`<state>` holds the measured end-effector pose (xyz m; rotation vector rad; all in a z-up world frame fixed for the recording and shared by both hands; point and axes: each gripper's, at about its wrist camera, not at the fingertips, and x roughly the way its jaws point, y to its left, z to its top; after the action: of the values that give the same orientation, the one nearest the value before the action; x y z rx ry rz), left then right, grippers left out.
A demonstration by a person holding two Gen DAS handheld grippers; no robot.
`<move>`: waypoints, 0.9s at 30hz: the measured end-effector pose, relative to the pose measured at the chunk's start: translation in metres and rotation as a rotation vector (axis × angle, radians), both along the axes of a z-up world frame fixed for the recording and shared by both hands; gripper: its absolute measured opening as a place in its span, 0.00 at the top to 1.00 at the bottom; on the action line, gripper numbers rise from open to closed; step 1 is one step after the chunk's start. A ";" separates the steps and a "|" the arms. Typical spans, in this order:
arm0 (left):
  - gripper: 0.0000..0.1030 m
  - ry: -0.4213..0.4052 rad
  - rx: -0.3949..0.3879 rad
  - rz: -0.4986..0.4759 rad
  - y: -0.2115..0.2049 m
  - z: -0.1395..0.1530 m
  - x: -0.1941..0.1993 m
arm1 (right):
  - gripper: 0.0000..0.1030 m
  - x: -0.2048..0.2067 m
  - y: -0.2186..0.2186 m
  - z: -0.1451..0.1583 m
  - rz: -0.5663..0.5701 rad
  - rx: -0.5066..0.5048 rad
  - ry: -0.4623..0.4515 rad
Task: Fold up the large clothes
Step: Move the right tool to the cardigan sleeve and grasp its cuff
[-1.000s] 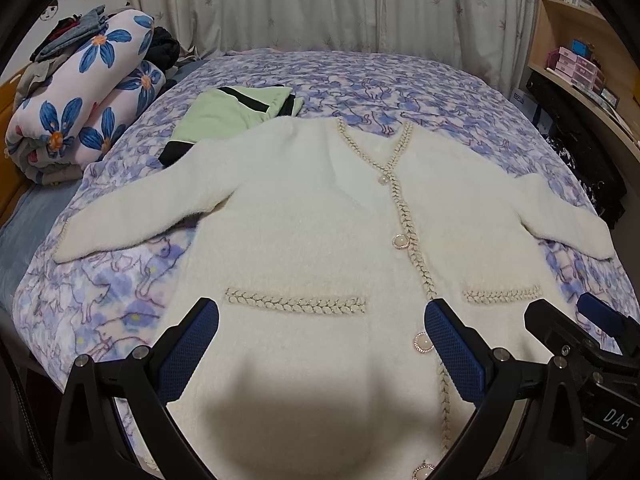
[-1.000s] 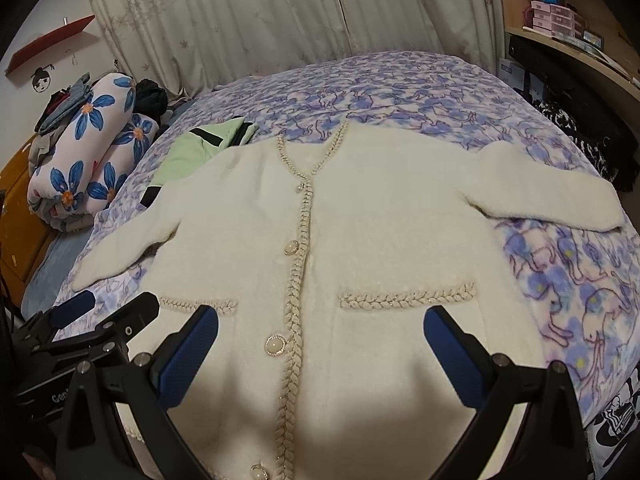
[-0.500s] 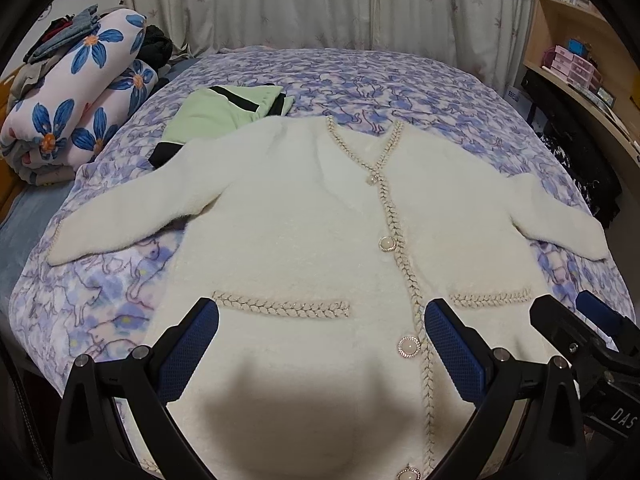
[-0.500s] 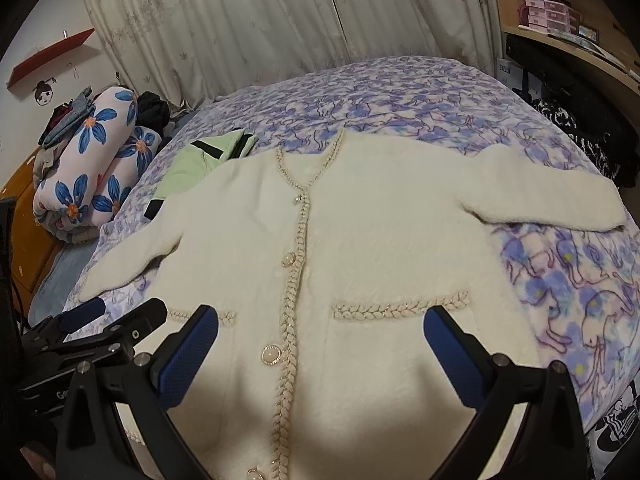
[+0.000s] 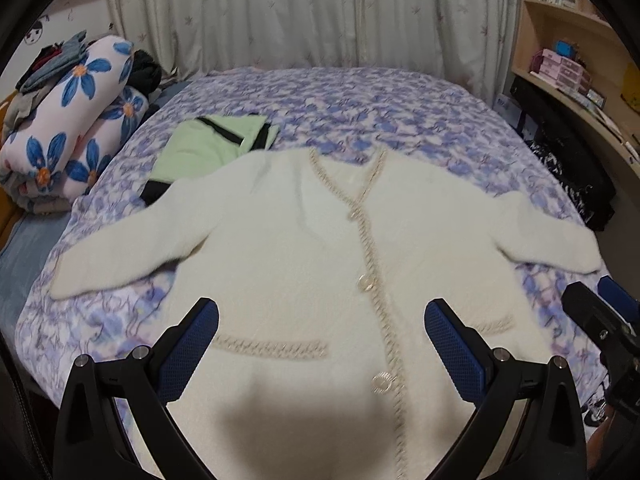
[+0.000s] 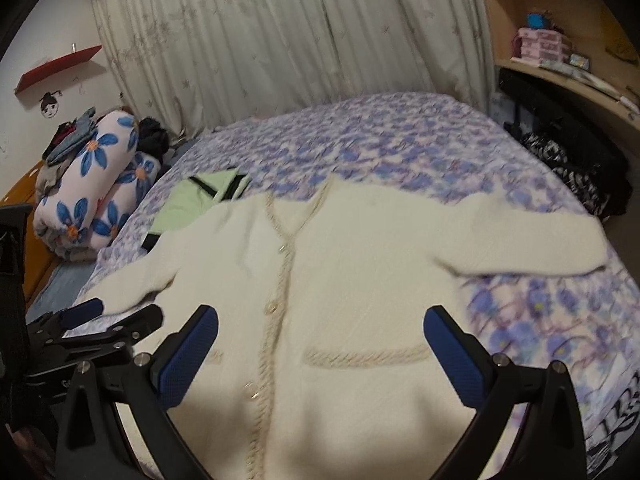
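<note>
Both cameras have pulled back and tipped up over the last second, so the cardigan (image 5: 304,240) sits lower in each view and more curtain (image 5: 280,12) shows behind the bed (image 5: 360,100). That cream cardigan lies flat and face up on the flowered bedspread, buttoned, both sleeves spread out to the sides, its upper left corner overlapping a folded green garment (image 5: 204,146). Neither tool touches it: the left gripper (image 5: 320,344) and the right gripper (image 6: 320,350) hover above the hem area with their blue fingers (image 6: 188,356) spread wide and holding nothing. Folding appears not to have begun. To start well, I would judge it best to take one sleeve (image 6: 532,240) near the cuff and at the shoulder, pinching only the top layer of thick fleece, and carry it straight across the chest so it lands flat. Lifting slightly before moving should keep the body from dragging over the bedspread, and the green garment is better left undisturbed.
</note>
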<state>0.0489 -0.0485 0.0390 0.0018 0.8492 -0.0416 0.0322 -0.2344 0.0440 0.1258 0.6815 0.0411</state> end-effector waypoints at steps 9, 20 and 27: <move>0.01 -0.144 0.009 -0.059 -0.045 0.045 0.023 | 0.00 0.001 -0.050 0.046 -0.115 -0.085 -0.126; 0.01 -0.132 -0.067 -0.152 -0.103 0.060 0.066 | 0.00 0.012 -0.107 0.074 -0.226 -0.127 -0.195; 0.01 -0.158 -0.051 -0.171 -0.137 0.046 0.087 | 0.00 0.029 -0.147 0.060 -0.297 -0.100 -0.156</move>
<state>0.1361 -0.1851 0.0846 0.0297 0.6885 -0.2205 0.0612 -0.3815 0.1043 0.1255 0.5024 -0.2656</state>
